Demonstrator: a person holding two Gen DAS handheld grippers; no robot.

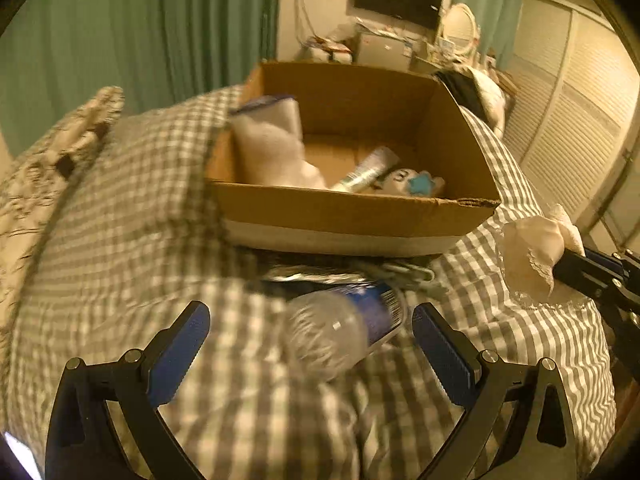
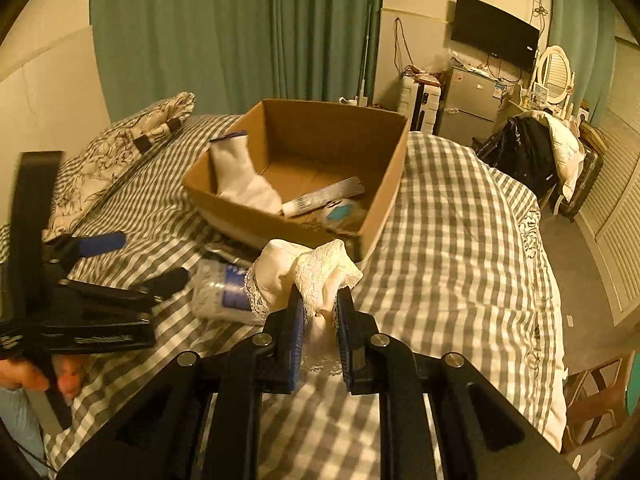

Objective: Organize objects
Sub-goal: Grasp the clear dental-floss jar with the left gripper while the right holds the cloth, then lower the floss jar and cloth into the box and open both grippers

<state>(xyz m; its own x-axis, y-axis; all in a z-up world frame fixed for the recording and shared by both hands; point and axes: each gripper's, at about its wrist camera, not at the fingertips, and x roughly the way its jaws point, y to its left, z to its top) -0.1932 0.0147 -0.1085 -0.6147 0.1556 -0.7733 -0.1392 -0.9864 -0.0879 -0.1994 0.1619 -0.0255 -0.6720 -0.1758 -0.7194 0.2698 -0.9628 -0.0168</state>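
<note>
- While the grey-and-white checked bed cover (image 2: 448, 216) is carrying everything, the open brown cardboard box (image 2: 384, 196) is sitting on it near the middle of the bed.
- Inside the box, a white sock with a dark cuff (image 2: 240, 176) is leaning against the left wall, a white squeeze tube (image 2: 320, 197) is lying on the floor of the box, and a small white item with a blue patch (image 2: 340, 212) is lying just beside the tube.
- The right hand-held gripper (image 2: 318, 316) is pinching a cream lace-edged cloth (image 2: 308, 272), bunched up between its blue-padded fingers, just in front of the box's near corner.
- The left hand-held gripper (image 1: 310, 334) is spreading its fingers wide on either side of a clear plastic bottle with a blue label (image 1: 344, 328), which is lying on its side on the cover; whether the pads are touching it I cannot tell.
- A crinkled silvery wrapper (image 1: 320, 276) is lying between the bottle and the box.
- A patterned cream pillow (image 2: 120, 148) is resting at the far left of the bed, against green curtains (image 2: 224, 32).
</note>
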